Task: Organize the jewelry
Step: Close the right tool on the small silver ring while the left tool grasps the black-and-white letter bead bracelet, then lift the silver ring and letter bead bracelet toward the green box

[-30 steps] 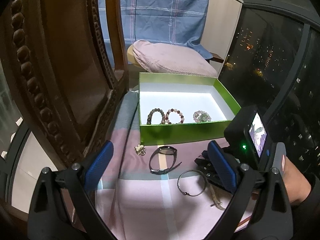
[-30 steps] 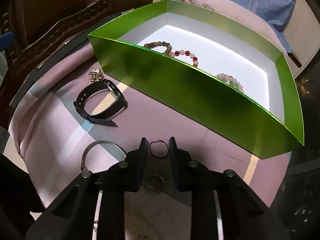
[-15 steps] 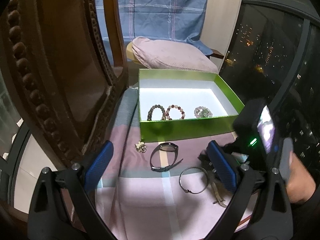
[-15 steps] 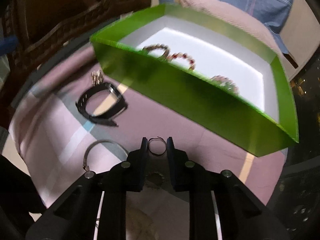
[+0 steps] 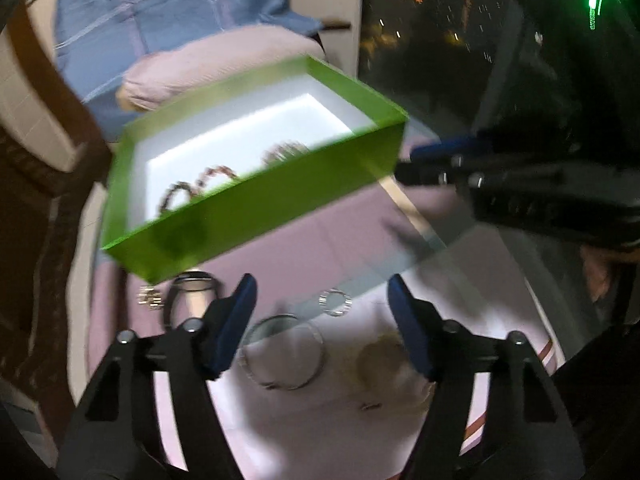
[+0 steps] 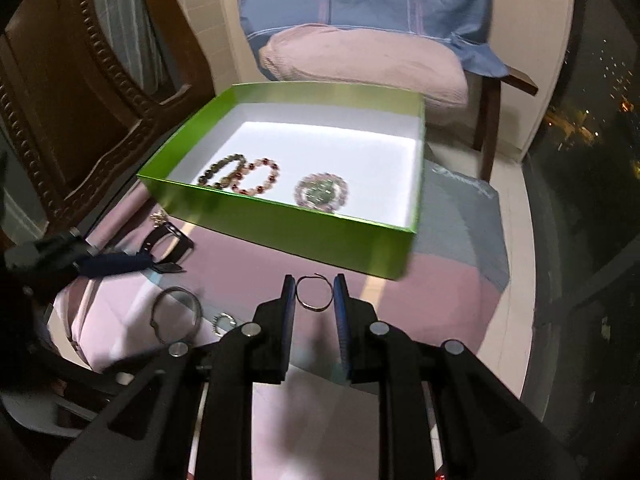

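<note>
A green box (image 6: 304, 236) with a white floor holds three bead bracelets (image 6: 240, 174); it also shows in the left wrist view (image 5: 256, 204). My right gripper (image 6: 315, 294) is shut on a thin wire ring (image 6: 314, 294), lifted in front of the box's near wall. My left gripper (image 5: 322, 312) is open and empty above a silver bangle (image 5: 282, 354), a small sparkly ring (image 5: 335, 302) and a pale round piece (image 5: 380, 360) on the pink cloth. A black wristband (image 6: 168, 244) and a small charm (image 5: 150, 299) lie near the box's left corner.
A carved dark wooden frame (image 6: 80, 100) stands at the left. A chair with a pink cushion (image 6: 360, 64) and a blue checked cloth stands behind the box. A dark window (image 6: 592, 120) is on the right. The table edge runs along the right.
My right gripper has risen with the wire ring and now looks down into the box. My left gripper has swung right and down over the loose pieces; its view is blurred.
</note>
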{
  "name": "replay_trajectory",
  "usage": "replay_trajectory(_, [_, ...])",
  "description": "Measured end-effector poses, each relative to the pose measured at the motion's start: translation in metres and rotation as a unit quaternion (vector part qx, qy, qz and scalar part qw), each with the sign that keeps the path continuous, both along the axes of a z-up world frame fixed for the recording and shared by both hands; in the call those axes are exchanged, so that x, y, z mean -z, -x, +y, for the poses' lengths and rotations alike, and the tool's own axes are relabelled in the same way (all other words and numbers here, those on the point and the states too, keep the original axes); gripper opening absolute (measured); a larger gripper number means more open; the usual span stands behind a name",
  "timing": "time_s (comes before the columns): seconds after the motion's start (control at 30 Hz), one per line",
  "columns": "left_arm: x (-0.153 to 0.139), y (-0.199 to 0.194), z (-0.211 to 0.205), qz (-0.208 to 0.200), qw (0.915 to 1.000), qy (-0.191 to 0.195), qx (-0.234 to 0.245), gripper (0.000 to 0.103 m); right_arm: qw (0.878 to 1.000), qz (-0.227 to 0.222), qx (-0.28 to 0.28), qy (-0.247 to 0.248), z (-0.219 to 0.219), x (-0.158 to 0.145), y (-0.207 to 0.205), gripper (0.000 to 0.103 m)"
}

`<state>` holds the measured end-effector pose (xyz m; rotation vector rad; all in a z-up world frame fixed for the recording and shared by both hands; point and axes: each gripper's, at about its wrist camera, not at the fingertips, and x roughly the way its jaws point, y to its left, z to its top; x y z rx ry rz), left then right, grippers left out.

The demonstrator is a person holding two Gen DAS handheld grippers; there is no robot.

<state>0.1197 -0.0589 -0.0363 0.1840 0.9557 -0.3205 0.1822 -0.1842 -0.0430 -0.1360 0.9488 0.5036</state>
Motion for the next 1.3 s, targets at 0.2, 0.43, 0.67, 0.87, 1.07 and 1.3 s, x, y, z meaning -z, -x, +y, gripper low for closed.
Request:
replay_trajectory(0.2, [0.023,-0.017,-0.011,0.051,0.9986,-0.013,0.006,0.047,1.000,-0.002,0.006,-0.007,-0.012,-0.002,0.000,0.020])
replay_trajectory(0.43, [0.045,-0.037,-0.010,0.092,0.9954,-0.025,0.000,0.024,1.000,-0.001,0.006,-0.011,-0.013,-0.002,-0.001,0.020])
replay_trajectory(0.67, [0.051,-0.040,-0.011,0.089,0.9957,-0.026,-0.001,0.020,1.000,-0.005,0.005,-0.011,-0.011,-0.004,-0.001,0.020])
replay_trajectory(0.87, [-0.004,-0.016,0.017,-0.007,0.9979,0.043,-0.048,0.020,0.999,-0.034,0.011,-0.028,-0.011,-0.021,0.006,0.020])
replay_trajectory(1.07, [-0.068,0.017,0.069,-0.125,0.9780,0.110,-0.126,0.020,0.996,-0.080,0.007,-0.046,-0.008,-0.041,0.032,0.020])
replay_trajectory(1.3, [-0.073,0.021,0.078,-0.139,0.9745,0.108,-0.140,0.021,0.990,-0.124,0.024,-0.059,-0.002,-0.057,0.057,0.020])
